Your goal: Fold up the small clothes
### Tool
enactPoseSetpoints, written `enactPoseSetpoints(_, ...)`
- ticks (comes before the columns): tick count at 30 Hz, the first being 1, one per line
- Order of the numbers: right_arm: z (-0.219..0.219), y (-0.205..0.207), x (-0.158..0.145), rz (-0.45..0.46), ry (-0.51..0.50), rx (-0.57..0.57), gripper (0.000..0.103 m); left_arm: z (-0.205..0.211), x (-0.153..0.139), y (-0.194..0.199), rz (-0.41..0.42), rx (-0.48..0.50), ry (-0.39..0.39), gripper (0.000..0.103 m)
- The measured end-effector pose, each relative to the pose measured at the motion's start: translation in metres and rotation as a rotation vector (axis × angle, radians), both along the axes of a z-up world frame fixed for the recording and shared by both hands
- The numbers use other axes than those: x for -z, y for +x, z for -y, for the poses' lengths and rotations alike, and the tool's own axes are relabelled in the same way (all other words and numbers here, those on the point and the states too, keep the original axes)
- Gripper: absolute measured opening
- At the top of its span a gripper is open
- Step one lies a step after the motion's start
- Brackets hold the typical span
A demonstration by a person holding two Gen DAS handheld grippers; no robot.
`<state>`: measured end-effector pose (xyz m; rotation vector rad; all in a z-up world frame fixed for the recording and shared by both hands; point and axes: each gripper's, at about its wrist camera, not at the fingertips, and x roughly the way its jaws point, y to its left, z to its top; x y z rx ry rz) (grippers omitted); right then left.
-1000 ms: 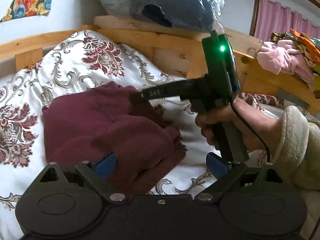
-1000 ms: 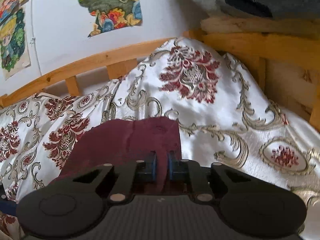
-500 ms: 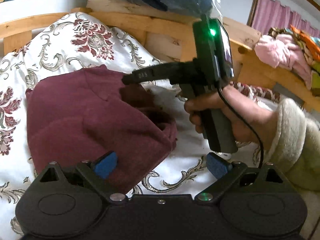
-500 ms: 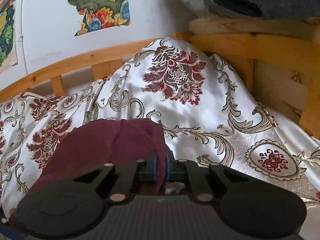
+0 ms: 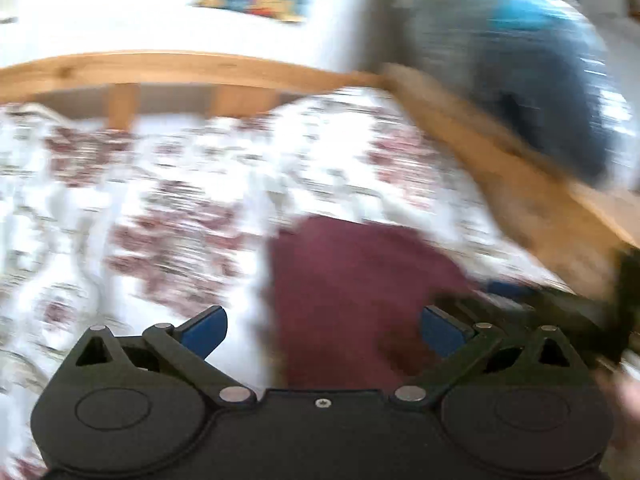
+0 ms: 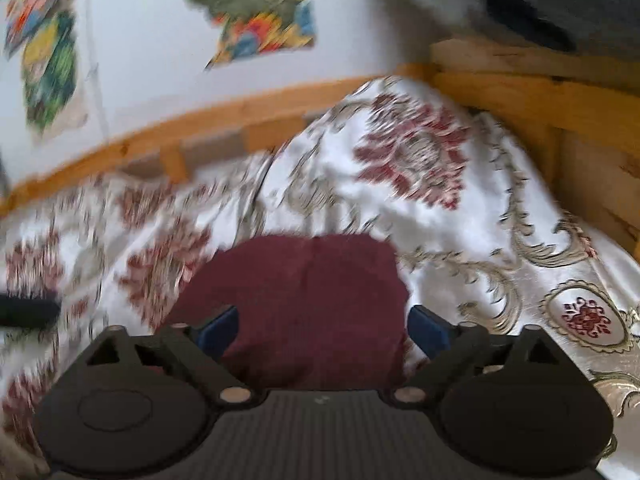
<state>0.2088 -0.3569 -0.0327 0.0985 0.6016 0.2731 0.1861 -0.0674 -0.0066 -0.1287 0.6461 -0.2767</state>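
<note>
A folded maroon garment (image 6: pixel 304 304) lies flat on the floral bedspread (image 6: pixel 460 240). My right gripper (image 6: pixel 324 330) is open and empty, its blue pads spread on either side of the garment's near edge. In the blurred left wrist view the same maroon garment (image 5: pixel 352 292) lies ahead and slightly right. My left gripper (image 5: pixel 324 330) is open and empty above the garment's left edge. The right gripper's black body (image 5: pixel 560 304) shows at the garment's right side. The left gripper's tip (image 6: pixel 28 312) shows at the left edge of the right wrist view.
A wooden bed rail (image 6: pixel 200 128) runs behind the bedspread, with a wooden headboard (image 6: pixel 540 100) at the right. A dark blue bundle in plastic (image 5: pixel 520 60) sits on the headboard. Colourful pictures (image 6: pixel 256 12) hang on the white wall.
My right gripper has opened and let go of the maroon garment, which now lies flat. My left gripper has swung fast to the left; both views are motion-blurred.
</note>
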Motion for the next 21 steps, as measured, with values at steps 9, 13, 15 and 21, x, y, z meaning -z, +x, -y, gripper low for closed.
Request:
enactPoseSetpoints(9, -0.024, -0.005, 0.023, -0.106, -0.275, 0.056, 0.101, -0.008, 0.024, 0.102, -0.066, -0.141, 0.031, 0.101)
enactPoseSetpoints(13, -0.018, -0.011, 0.027, -0.092, -0.246, 0.076, 0.102, 0.014, 0.034, 0.126, -0.075, -0.032, 0.076, 0.093)
enactPoseSetpoints(15, -0.017, -0.011, 0.027, -0.085, -0.245, 0.078, 0.103, 0.026, 0.039, 0.132, -0.079, 0.005, 0.113, 0.093)
enactPoseSetpoints(21, -0.017, -0.009, 0.031, -0.074, -0.245, 0.073, 0.103, 0.071, 0.055, 0.14, -0.058, 0.148, 0.287, 0.09)
